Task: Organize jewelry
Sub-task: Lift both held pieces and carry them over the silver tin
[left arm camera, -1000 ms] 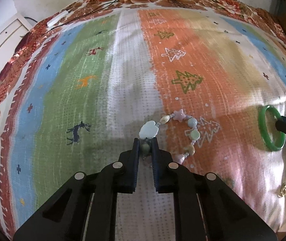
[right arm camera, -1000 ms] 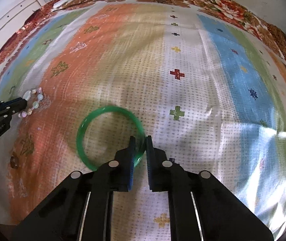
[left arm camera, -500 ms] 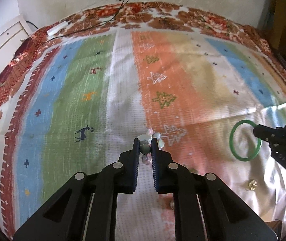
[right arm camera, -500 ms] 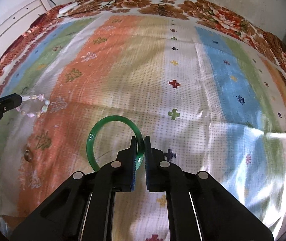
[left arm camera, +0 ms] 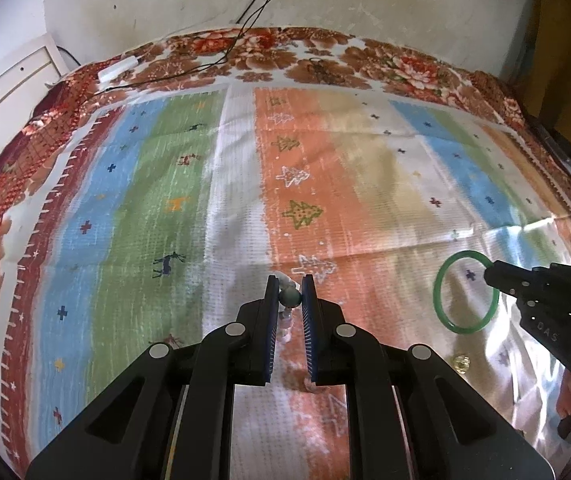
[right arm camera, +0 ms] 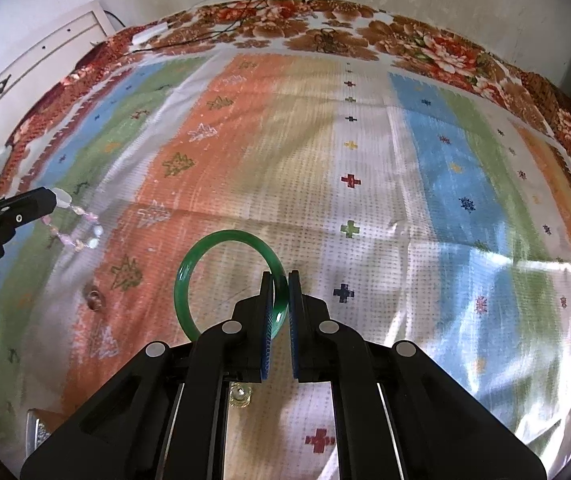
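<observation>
My left gripper (left arm camera: 289, 292) is shut on a beaded bracelet (left arm camera: 288, 298) of pale pink, white and green stones, lifted off the striped cloth; the beads hang below the tips. In the right wrist view the bracelet (right arm camera: 75, 226) dangles from the left gripper (right arm camera: 55, 198) at the far left. My right gripper (right arm camera: 281, 284) is shut on a green jade bangle (right arm camera: 193, 264), held upright above the cloth. In the left wrist view the bangle (left arm camera: 443, 308) hangs from the right gripper (left arm camera: 491, 274) at the right.
A small gold ring (left arm camera: 460, 362) lies on the striped cloth (left arm camera: 189, 208), also seen in the right wrist view (right arm camera: 94, 298). Another gold piece (right arm camera: 239, 396) lies under the right gripper. Cables and a white adapter (left arm camera: 119, 70) lie at the far edge. A white cabinet (left arm camera: 1, 84) stands at the left.
Both grippers have risen from the cloth with their pieces. The bracelet has left the cloth and now hangs; the bangle has been lifted and stands upright.
</observation>
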Demonstrator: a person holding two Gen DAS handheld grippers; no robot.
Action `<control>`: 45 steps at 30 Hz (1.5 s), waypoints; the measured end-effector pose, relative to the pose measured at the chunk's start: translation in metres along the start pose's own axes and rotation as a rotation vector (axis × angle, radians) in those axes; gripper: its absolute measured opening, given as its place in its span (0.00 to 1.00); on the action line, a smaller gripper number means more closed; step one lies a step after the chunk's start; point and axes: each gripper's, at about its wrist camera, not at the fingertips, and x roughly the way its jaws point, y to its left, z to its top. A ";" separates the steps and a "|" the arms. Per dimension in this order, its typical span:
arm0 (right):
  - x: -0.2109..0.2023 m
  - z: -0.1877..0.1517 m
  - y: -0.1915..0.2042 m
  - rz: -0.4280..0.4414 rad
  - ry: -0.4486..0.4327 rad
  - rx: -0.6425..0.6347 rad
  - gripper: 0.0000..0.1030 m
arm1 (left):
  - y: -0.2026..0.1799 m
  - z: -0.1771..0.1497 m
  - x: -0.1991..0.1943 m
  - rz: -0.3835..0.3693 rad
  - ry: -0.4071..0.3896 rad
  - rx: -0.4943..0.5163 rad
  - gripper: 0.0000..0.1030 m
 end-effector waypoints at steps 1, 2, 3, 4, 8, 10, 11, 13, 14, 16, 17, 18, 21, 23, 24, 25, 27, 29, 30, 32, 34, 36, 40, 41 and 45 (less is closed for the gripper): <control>-0.002 0.000 0.001 0.000 -0.005 -0.002 0.08 | -0.002 0.000 -0.004 -0.003 -0.004 0.002 0.11; -0.006 0.000 0.001 0.004 -0.012 -0.003 0.08 | -0.004 -0.001 -0.007 -0.007 -0.006 0.004 0.11; -0.010 0.000 0.002 0.009 -0.017 -0.001 0.08 | -0.005 -0.002 -0.011 -0.013 -0.008 0.004 0.11; -0.012 0.000 0.002 0.016 -0.022 0.001 0.08 | -0.007 -0.003 -0.015 -0.020 -0.013 0.003 0.11; -0.024 -0.001 0.002 0.038 -0.045 0.005 0.08 | -0.012 -0.010 -0.030 -0.035 -0.033 0.005 0.11; -0.028 -0.003 0.003 0.043 -0.047 0.009 0.08 | -0.014 -0.013 -0.036 -0.029 -0.041 0.006 0.11; -0.030 -0.004 0.003 0.045 -0.049 0.011 0.08 | -0.014 -0.015 -0.040 -0.031 -0.045 0.004 0.11; -0.035 -0.007 0.004 0.047 -0.056 0.008 0.08 | -0.014 -0.016 -0.045 -0.038 -0.053 0.002 0.11; -0.039 -0.009 0.005 0.045 -0.061 0.004 0.08 | -0.014 -0.016 -0.048 -0.041 -0.057 0.000 0.11; -0.044 -0.011 0.006 0.051 -0.067 0.003 0.08 | -0.016 -0.017 -0.053 -0.048 -0.066 0.001 0.11; -0.047 -0.012 0.006 0.060 -0.069 0.005 0.08 | -0.017 -0.017 -0.056 -0.049 -0.072 0.005 0.11; -0.050 -0.014 0.006 0.072 -0.070 0.008 0.08 | -0.018 -0.019 -0.060 -0.050 -0.080 0.009 0.11; -0.061 -0.017 0.008 0.102 -0.084 0.015 0.08 | -0.021 -0.023 -0.064 -0.057 -0.086 0.017 0.11; -0.067 -0.018 0.010 0.102 -0.096 0.007 0.08 | -0.023 -0.025 -0.067 -0.062 -0.086 0.024 0.11; -0.068 -0.018 0.010 0.103 -0.098 0.006 0.08 | -0.025 -0.027 -0.068 -0.066 -0.086 0.029 0.11; -0.069 -0.019 0.011 0.105 -0.099 0.006 0.08 | -0.027 -0.028 -0.070 -0.068 -0.087 0.034 0.11; -0.071 -0.020 0.011 0.107 -0.101 0.007 0.08 | -0.029 -0.030 -0.072 -0.072 -0.086 0.045 0.11; -0.073 -0.021 0.012 0.108 -0.103 0.005 0.08 | -0.031 -0.032 -0.076 -0.073 -0.092 0.049 0.11; -0.073 -0.021 0.012 0.108 -0.104 0.003 0.08 | -0.032 -0.034 -0.077 -0.076 -0.093 0.051 0.11; -0.077 -0.024 0.013 0.105 -0.112 -0.003 0.08 | -0.034 -0.036 -0.081 -0.080 -0.098 0.052 0.11; -0.080 -0.026 0.015 0.107 -0.115 -0.010 0.08 | -0.034 -0.039 -0.084 -0.084 -0.102 0.052 0.11; -0.085 -0.029 0.016 0.111 -0.123 -0.012 0.08 | -0.036 -0.041 -0.088 -0.088 -0.104 0.056 0.11; -0.100 -0.032 0.018 0.128 -0.151 -0.021 0.08 | -0.039 -0.043 -0.096 -0.102 -0.113 0.058 0.11; -0.104 -0.034 0.019 0.131 -0.159 -0.025 0.08 | -0.040 -0.044 -0.099 -0.104 -0.120 0.060 0.11; -0.112 -0.041 0.024 0.145 -0.162 -0.038 0.08 | -0.046 -0.048 -0.109 -0.118 -0.137 0.067 0.11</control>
